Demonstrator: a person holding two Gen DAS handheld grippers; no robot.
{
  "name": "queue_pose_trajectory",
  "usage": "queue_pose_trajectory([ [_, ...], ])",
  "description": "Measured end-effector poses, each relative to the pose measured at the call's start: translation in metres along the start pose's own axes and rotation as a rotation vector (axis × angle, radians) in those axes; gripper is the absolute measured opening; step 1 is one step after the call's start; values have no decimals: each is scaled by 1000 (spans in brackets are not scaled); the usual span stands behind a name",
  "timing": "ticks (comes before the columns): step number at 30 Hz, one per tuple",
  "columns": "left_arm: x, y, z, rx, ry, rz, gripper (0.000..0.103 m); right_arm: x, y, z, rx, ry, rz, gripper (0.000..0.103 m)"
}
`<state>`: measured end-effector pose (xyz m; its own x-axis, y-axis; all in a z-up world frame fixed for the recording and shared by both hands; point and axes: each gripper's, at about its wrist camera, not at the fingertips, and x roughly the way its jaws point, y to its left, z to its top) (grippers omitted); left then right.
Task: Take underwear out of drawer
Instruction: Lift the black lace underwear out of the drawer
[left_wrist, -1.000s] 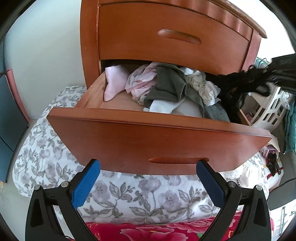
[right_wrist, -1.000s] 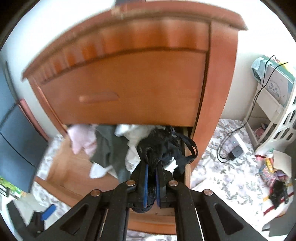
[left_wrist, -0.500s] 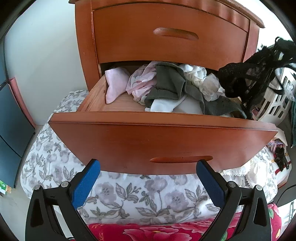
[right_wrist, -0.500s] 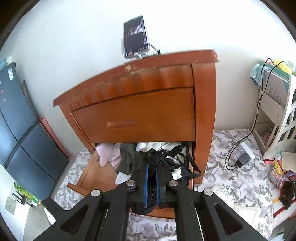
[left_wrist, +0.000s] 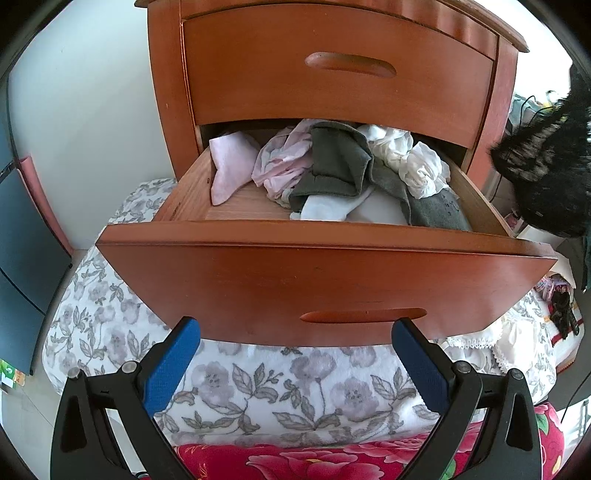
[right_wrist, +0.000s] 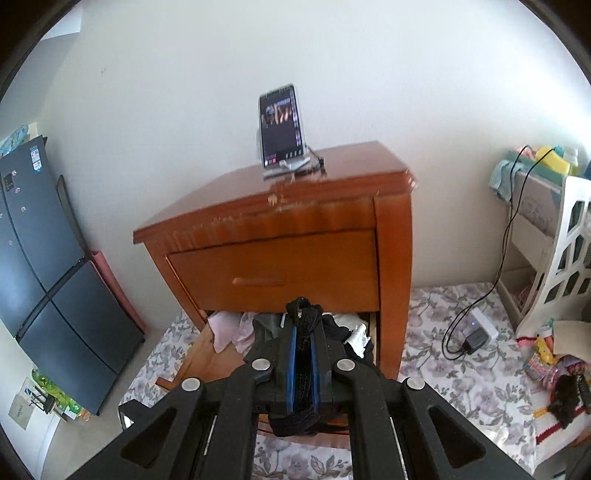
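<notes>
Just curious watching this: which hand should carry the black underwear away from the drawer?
Right, probably. Its tool is already shut on the black underwear, lifted above the drawer. The left tool is open and holds nothing.

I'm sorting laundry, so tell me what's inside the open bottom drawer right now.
The open drawer holds a loose pile: a pink garment, a crumpled pale pink piece, a dark grey garment, white cloth and a light blue piece. Anything beneath the pile is covered.
</notes>
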<state>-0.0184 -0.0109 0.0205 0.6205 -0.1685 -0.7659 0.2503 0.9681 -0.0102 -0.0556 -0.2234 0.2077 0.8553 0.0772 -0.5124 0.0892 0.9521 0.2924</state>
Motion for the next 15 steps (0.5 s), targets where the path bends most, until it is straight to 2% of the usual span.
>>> queue_pose_trajectory([
  [9, 0, 1, 0, -7, 5, -11, 103, -37, -12, 18, -2, -78, -34, 7],
  [15, 0, 1, 0, -8, 7, -14, 103, -58, -29, 27, -19, -110, -111, 7],
])
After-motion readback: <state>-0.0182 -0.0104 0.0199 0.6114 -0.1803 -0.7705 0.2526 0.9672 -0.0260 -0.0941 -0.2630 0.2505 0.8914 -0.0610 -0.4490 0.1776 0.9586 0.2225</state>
